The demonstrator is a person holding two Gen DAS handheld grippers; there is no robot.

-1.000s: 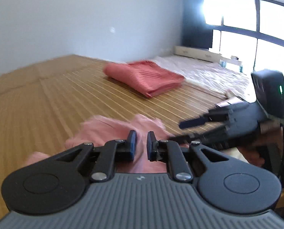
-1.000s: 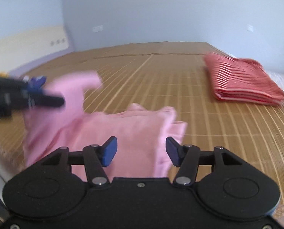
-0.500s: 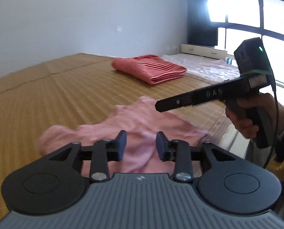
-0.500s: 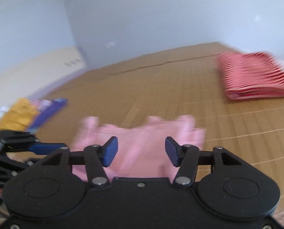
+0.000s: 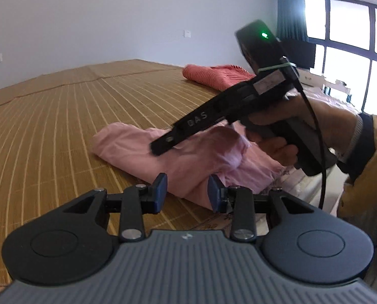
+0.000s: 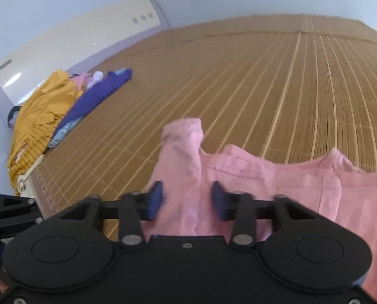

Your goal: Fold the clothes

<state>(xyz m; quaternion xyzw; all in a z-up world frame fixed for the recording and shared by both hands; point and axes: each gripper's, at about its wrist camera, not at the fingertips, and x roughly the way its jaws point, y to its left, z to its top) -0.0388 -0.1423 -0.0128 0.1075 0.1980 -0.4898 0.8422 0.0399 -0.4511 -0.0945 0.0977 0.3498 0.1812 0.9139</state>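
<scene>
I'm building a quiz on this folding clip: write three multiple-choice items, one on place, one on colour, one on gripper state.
1. Where does the pink garment lie?
A. on the bamboo mat
B. on a chair
C. in a basket

2. What colour is the folded garment near the far wall?
A. green
B. coral red
C. black

3. How does the left gripper stand?
A. shut on cloth
B. open, empty
C. out of view

Answers: 1 A, it rests crumpled on the mat; 2 B, its pleats are red; 3 B, a gap shows between its pads.
</scene>
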